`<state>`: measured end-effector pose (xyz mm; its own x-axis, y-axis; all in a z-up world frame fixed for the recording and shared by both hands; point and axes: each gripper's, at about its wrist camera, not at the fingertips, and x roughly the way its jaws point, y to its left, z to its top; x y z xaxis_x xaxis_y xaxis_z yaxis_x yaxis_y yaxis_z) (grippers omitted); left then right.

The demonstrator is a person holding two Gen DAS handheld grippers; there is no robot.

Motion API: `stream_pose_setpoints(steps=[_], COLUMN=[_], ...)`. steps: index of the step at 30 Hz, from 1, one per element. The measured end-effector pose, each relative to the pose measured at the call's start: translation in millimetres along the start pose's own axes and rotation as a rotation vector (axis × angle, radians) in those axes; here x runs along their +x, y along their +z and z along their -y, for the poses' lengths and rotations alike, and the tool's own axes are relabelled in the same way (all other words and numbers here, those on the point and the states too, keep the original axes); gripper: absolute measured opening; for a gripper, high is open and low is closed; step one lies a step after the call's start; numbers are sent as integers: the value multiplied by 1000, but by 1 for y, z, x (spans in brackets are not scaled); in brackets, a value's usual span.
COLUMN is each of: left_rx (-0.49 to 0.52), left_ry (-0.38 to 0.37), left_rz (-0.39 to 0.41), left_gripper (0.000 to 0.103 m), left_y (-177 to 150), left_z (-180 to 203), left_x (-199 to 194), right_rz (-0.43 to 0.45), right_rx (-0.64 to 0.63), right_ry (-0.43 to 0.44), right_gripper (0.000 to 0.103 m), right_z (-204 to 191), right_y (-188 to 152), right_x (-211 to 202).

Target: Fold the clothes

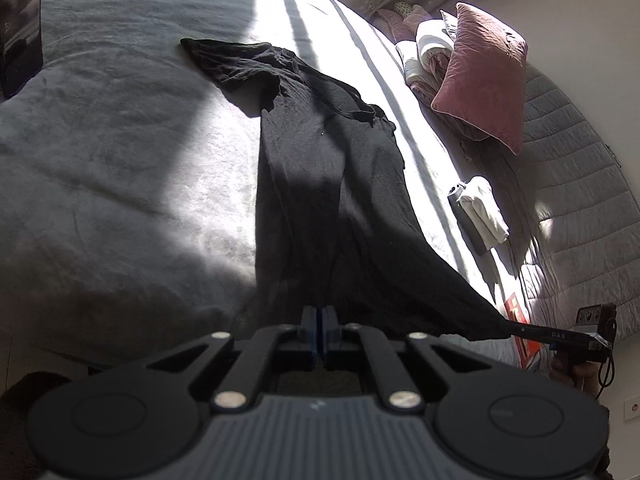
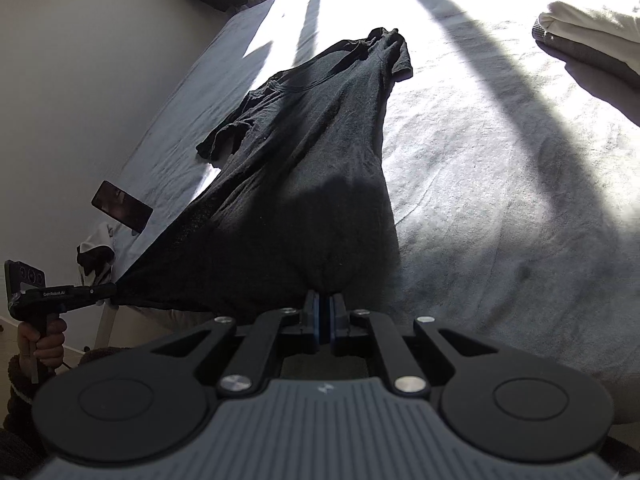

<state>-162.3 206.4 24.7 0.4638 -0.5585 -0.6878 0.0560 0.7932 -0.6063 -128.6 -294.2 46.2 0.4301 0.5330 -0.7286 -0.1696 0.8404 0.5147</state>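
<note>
A black T-shirt [image 1: 332, 184] lies stretched along the grey bed, its sleeves and collar at the far end; it also shows in the right wrist view [image 2: 312, 160]. My left gripper [image 1: 321, 312] is shut on the shirt's bottom hem at one corner. My right gripper [image 2: 325, 300] is shut on the hem at the other corner. The hem is pulled taut between them and lifted off the bed. In the left wrist view the right gripper [image 1: 510, 326] shows at the lower right; in the right wrist view the left gripper [image 2: 114, 290] shows at the lower left.
The grey bedspread [image 1: 120, 160] is striped with sunlight. A pink pillow [image 1: 484, 76] and bunched bedding lie at the head end. Folded white and grey clothes [image 1: 480, 212] sit at the right. A dark phone [image 2: 122, 206] lies near the bed's left edge.
</note>
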Motion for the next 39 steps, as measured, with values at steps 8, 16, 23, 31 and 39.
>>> stream_pose_setpoints(steps=[8,16,23,31,39], left_rx=[62,92,155,76,4], left_ry=[119,219,175,209,243], left_rz=[-145,-233,-230,-76,87], left_gripper=[2,3,34,48,46], left_y=[-19,-25,-17,34,78], left_z=[-9,-18,-13,-16,-19], left_x=[41,87,80,102,125], right_rz=[-85,-186,-218,-124,1], right_rx=[-13,8,21,2,3], right_ry=[-97,-178,-143,-149,-137], right_gripper=[6,6,21,52,52], right_z=[13,35,40,32,34], right_y=[-16,-27,-19,15,54], right_x=[16,56,63,64,105])
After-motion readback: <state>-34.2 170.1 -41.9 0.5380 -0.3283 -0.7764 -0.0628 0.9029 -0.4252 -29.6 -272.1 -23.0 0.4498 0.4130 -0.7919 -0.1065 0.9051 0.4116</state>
